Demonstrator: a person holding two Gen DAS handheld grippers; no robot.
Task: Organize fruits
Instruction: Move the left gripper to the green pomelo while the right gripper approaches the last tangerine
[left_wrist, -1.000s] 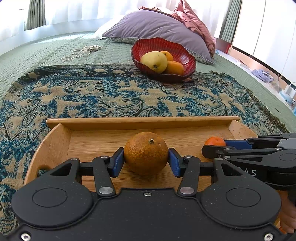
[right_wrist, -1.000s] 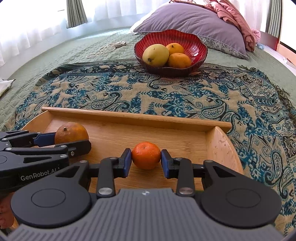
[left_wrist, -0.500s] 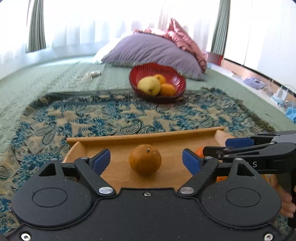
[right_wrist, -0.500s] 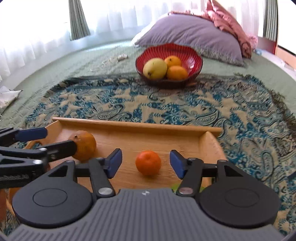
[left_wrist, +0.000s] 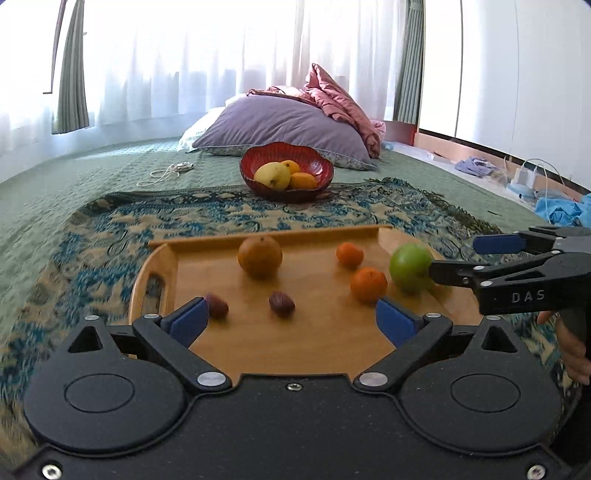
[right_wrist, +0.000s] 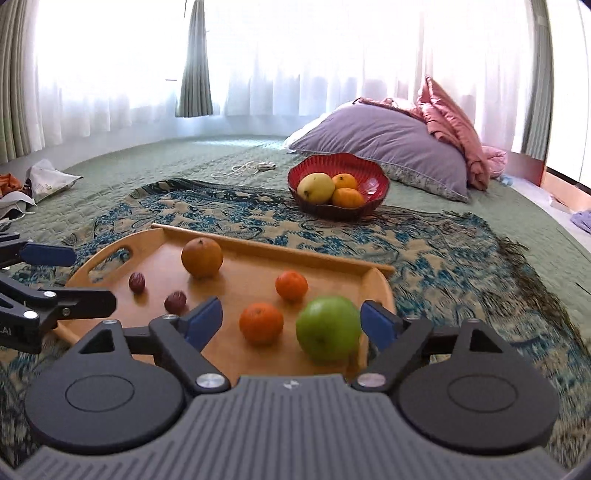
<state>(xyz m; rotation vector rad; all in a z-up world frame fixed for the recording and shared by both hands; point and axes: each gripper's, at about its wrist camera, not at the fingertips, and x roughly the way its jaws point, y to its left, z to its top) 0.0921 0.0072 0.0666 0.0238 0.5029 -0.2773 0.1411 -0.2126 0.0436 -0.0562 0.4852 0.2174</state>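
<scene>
Left gripper (left_wrist: 291, 319): my jaws are opening, nothing between; the large orange (left_wrist: 260, 256) I was clamping a second ago now sits free at the wooden tray's (left_wrist: 258, 234) far rim.
Right gripper (right_wrist: 291, 319): opening too, empty; its small tangerine (right_wrist: 291, 285) is released mid-tray.
Meaning: both placed, I judge; the red bowl (left_wrist: 321, 168) beyond the tray holds more.
Lettering: "DAS" on the right gripper's body.

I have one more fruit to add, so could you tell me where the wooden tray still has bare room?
Free: the tray middle, between the large orange and the two dark fruits; also its near edge. Crowded: the right end, where two tangerines and the green apple cluster.
</scene>
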